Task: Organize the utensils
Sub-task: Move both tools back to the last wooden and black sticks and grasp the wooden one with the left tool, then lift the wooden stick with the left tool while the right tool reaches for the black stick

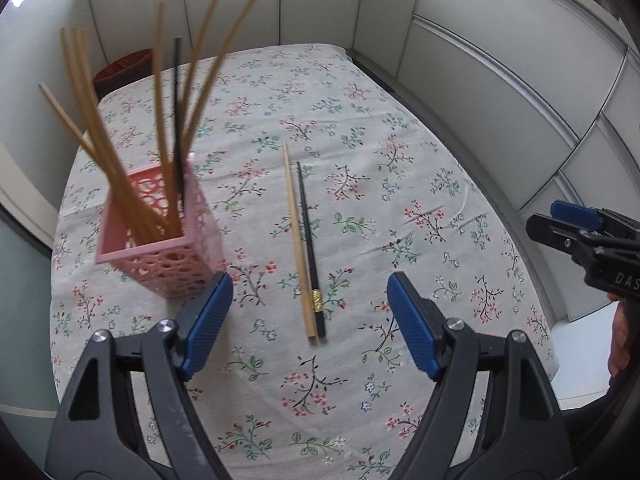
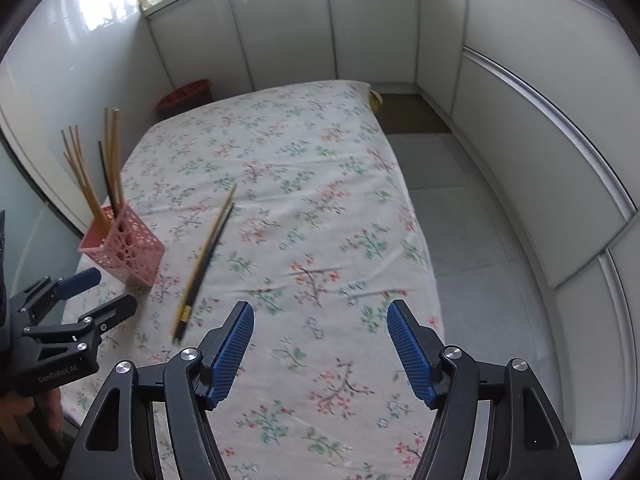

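Observation:
A pink lattice holder (image 1: 160,240) stands on the floral tablecloth and holds several wooden chopsticks and one black one; it also shows in the right wrist view (image 2: 124,246). A wooden chopstick (image 1: 296,240) and a black chopstick with a gold band (image 1: 310,248) lie side by side on the cloth, right of the holder; both show in the right wrist view (image 2: 204,256). My left gripper (image 1: 310,292) is open and empty, hovering above the near ends of the two chopsticks. My right gripper (image 2: 320,320) is open and empty, right of the chopsticks.
The floral tablecloth (image 1: 380,200) covers the table. White cabinet panels (image 2: 520,120) line the back and right. A red basket (image 2: 186,94) sits beyond the far left corner. Grey floor (image 2: 460,220) runs along the table's right edge.

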The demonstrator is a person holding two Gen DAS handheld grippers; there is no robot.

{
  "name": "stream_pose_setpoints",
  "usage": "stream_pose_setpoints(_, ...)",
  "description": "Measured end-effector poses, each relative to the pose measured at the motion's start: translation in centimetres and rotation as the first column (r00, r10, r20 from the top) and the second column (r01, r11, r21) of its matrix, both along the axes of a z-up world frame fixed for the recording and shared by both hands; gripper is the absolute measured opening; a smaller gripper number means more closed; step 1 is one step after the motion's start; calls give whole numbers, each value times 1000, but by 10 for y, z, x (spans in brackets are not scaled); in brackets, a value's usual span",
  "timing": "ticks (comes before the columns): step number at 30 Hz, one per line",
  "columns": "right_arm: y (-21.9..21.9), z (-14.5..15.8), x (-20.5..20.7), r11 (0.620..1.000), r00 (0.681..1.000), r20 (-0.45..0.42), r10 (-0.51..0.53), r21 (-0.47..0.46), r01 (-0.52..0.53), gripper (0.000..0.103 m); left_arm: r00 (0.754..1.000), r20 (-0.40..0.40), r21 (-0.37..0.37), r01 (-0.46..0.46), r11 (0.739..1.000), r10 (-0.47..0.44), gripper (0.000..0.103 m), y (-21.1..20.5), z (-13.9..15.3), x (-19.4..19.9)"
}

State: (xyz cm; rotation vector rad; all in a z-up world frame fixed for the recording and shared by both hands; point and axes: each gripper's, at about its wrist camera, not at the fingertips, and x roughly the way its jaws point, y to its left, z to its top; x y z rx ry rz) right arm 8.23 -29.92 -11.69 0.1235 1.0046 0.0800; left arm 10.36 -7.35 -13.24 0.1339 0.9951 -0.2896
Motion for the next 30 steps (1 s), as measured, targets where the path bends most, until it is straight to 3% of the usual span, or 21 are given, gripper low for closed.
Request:
stream_pose_setpoints(3, -16, -3, -2, 999, 999, -16, -38, 29, 39, 71, 1000, 10, 22, 8, 1000, -9, 74, -14, -3, 7)
stream_pose_setpoints(6, -29, -4, -1, 997, 998, -18, -66, 45, 67, 72, 999, 9, 34, 41, 999, -42, 58, -29, -9, 16)
stream_pose_setpoints(8, -34, -5, 0, 996, 997, -14, -76, 54, 77, 74, 998, -6, 46, 59, 997, -59, 36, -39, -18, 26)
stream_pose_setpoints(10, -38, -7, 2, 995, 997, -16, -81, 58, 82, 74, 998, -16, 88, 58, 994, -57, 24, -49, -27, 37)
stream_pose_setpoints(15, -39, -16, 10, 994, 995, -57, -76, 75, 81, 74, 1000, -14, 109, 26, 994, -25, 21, -60, -38, 68)
stream_pose_setpoints(18, -38, -18, 18, 994, 996, -69, -61, 92, 67, 74, 1000, -4, 137, -9, 990, 10, 14, -64, -42, 90)
stream_pose_setpoints(23, -38, -15, 28, 988, 996, -72, -49, 145, 59, 75, 999, 18, 211, -44, 976, 42, 9, -72, -55, 122)
stream_pose_setpoints(30, -43, -16, 33, 991, 997, -70, -36, 126, 45, 75, 995, 16, 232, -98, 968, 97, 6, -66, -57, 151)
